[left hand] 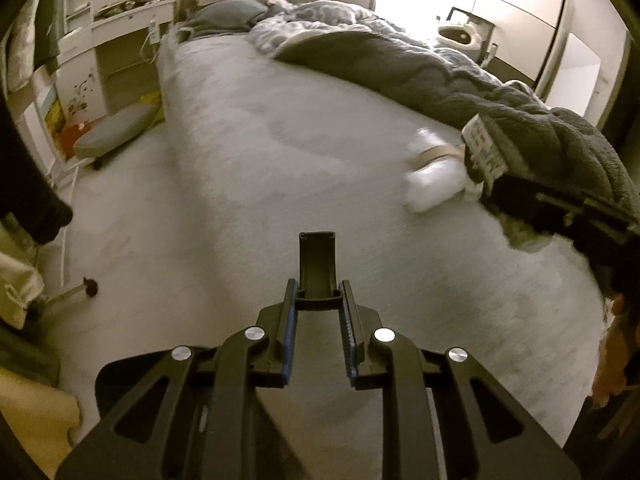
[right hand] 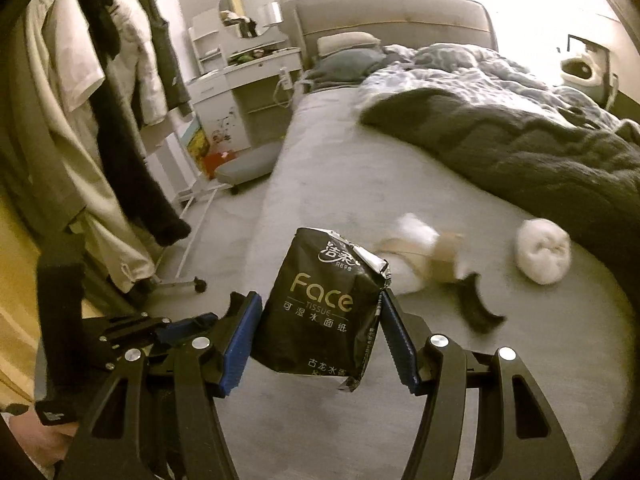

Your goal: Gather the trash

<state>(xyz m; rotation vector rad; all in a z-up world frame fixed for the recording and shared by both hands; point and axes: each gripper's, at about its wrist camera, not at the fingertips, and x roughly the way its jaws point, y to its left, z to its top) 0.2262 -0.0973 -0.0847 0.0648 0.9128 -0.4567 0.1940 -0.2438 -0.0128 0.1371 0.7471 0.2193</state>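
Two grippers in play over the bed [right hand: 340,184]. My right gripper [right hand: 320,328] is clamped on a black tissue pack [right hand: 320,304], blue pads pressing both sides, pack upright and crinkled at its top corner. My left gripper [left hand: 318,328] has its jaws together; a black bracket-like piece stands up between the tips, and I cannot tell whether it is a held thing or part of the rig.

Landmark: the tissue pack, right wrist view.
- Just beyond it, to the right, on the sheet: a blurred white wad with a tan band [right hand: 420,252], likely more trash.
- Right of that, a dark curved scrap [right hand: 476,308].
- Further right, a white crumpled ball [right hand: 542,256], lying apart from the rest.
- Behind all these, the dark blanket [right hand: 520,148] bunched up the bed.
- Well to the left, clothes on a rack [right hand: 100,120] by the floor.

Step in hand, as I judge it: carrying the pack off to a bin; no bin in view.

Doing it well: keep the grip steady, the pack is thin film and could slide out downward. Travel level, no sharp roll. Watch the hanging clothes on the left side when swinging away. Come back for the wad, scrap and ball afterwards.
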